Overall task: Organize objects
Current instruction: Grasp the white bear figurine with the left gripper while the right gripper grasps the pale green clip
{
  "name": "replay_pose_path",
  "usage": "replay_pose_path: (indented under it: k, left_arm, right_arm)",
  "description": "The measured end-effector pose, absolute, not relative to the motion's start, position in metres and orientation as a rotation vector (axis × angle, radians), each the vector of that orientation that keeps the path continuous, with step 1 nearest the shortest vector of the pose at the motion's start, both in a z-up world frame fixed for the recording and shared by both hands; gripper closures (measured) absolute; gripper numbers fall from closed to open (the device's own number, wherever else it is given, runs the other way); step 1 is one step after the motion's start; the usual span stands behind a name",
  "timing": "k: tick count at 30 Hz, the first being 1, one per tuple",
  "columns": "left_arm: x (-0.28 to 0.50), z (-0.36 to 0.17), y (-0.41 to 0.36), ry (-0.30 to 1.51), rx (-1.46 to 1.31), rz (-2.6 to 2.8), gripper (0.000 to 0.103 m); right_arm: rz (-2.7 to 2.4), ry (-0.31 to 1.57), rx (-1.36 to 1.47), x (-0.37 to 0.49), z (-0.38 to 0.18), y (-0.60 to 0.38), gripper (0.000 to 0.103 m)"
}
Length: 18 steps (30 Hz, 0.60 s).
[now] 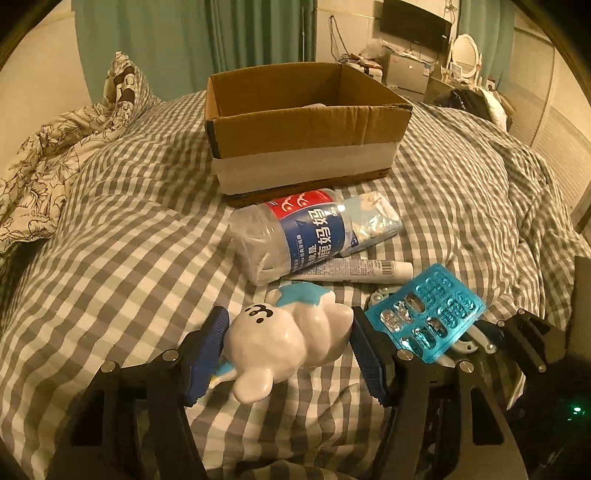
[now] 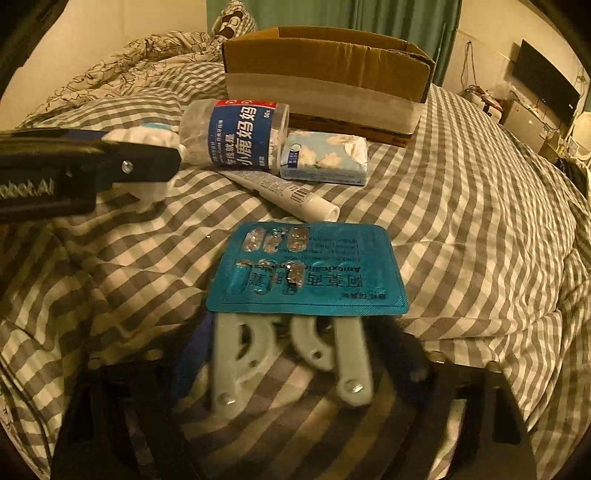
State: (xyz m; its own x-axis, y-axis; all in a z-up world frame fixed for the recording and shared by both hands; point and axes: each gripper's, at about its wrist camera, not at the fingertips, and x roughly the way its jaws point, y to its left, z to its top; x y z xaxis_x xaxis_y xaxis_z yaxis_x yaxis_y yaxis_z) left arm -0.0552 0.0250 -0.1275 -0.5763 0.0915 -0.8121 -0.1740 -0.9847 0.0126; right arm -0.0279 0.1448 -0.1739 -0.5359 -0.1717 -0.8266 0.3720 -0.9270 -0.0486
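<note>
My left gripper (image 1: pixel 290 345) has its blue pads on both sides of a white and blue toy figurine (image 1: pixel 291 336) lying on the checked bedspread; the jaws look closed on it. A blue pill blister pack (image 1: pixel 424 317) lies just right of it, over a white folding tool (image 2: pixel 291 362). My right gripper (image 2: pixel 291 369) hangs low over that tool; its fingers are blurred and dark. A clear jar with a blue label (image 1: pixel 291 236), a tissue pack (image 1: pixel 373 221) and a white tube (image 1: pixel 354 271) lie before the open cardboard box (image 1: pixel 306 147).
The bed is covered by a grey checked duvet (image 1: pixel 129 258). A floral quilt (image 1: pixel 55 155) is bunched at the far left. A desk with a monitor (image 1: pixel 417 22) stands beyond the bed at the right.
</note>
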Motion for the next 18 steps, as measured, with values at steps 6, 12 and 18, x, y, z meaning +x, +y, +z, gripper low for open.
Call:
replay_pose_path:
  k: [6,12,18]
  left_arm:
    - [-0.053,-0.121,0.023,0.118,-1.35,2.664,0.036]
    - [-0.051,-0.11,0.022,0.089,-1.326,2.671,0.036]
    - [-0.046,-0.095,0.024,0.078,-1.285,2.683,0.036]
  right_arm:
    - [-2.464,0.311,1.307,-0.023,-0.158,0.146,0.07]
    - [-2.521,0.305,1.258,-0.012,-0.133,0.155,0.07]
    - [-2.609,0.268,1.198,-0.004,-0.105,0.173,0.071]
